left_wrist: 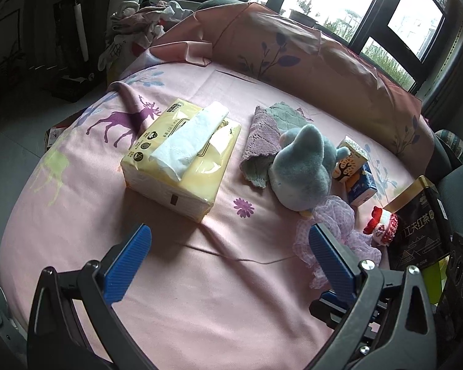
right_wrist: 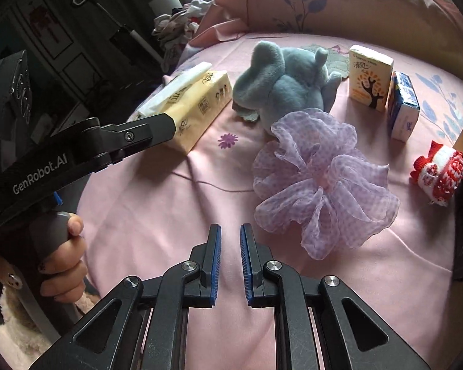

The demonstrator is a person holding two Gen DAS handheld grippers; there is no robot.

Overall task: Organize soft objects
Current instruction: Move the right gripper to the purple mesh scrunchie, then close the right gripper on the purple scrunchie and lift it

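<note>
On the pink bedsheet (right_wrist: 157,203) lie a frilly purple scrunchie (right_wrist: 321,182), a grey-blue plush elephant (right_wrist: 284,83) and a red-and-white knitted toy (right_wrist: 438,172). My right gripper (right_wrist: 230,231) is shut with nothing between its pads, just left of the scrunchie and on its near side. My left gripper (left_wrist: 230,231) stands wide open and empty above bare sheet. Its right finger (left_wrist: 327,252) covers the edge of the scrunchie (left_wrist: 339,225). The elephant (left_wrist: 302,169) rests partly on folded purple and green cloths (left_wrist: 262,141).
A yellow tissue pack (left_wrist: 182,157) with a tissue pulled up sits left of the cloths. Two small tissue packets (right_wrist: 369,77) (right_wrist: 404,111) stand behind the scrunchie. A black tea bag (left_wrist: 416,225) is at the right edge. Pillows (left_wrist: 308,52) line the back. A hand (right_wrist: 64,265) holds the left tool.
</note>
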